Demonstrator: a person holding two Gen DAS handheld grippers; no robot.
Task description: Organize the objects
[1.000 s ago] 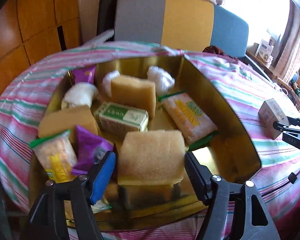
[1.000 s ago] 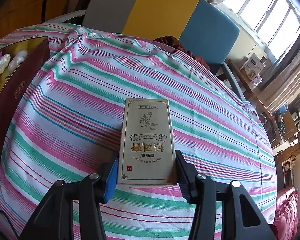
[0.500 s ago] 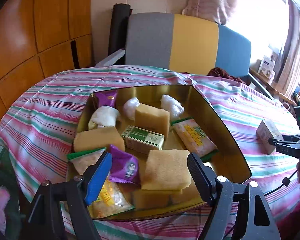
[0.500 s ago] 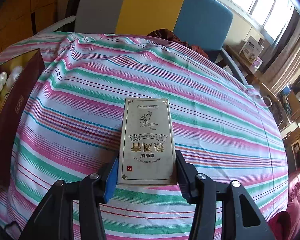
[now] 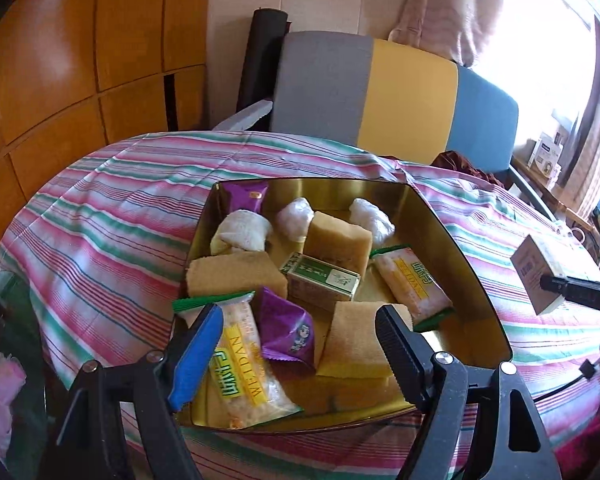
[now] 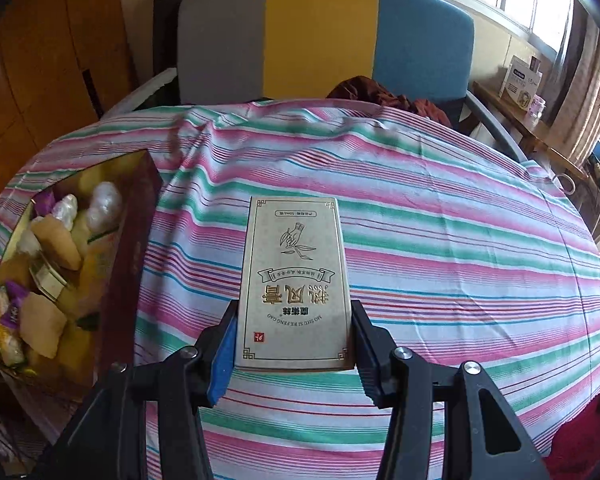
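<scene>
We find the right tool (image 6: 292,354) pinching a beige printed carton (image 6: 294,280) by its near end, held above the striped cloth (image 6: 440,240) of the counter, right of the gold-lined box (image 5: 460,264). The left tool (image 5: 300,344) hangs spread over that box's near edge, gripping nothing; snack packets (image 5: 286,330) and sponge-like blocks (image 5: 338,238) lie inside.

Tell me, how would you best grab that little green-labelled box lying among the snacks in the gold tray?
Come straight down from above and close on the two long sides of the green-labelled box. It lies flat, tilted diagonally, so turn the left gripper to match. Its ends are crowded by a sponge-like cake block and a snack packet.
</scene>
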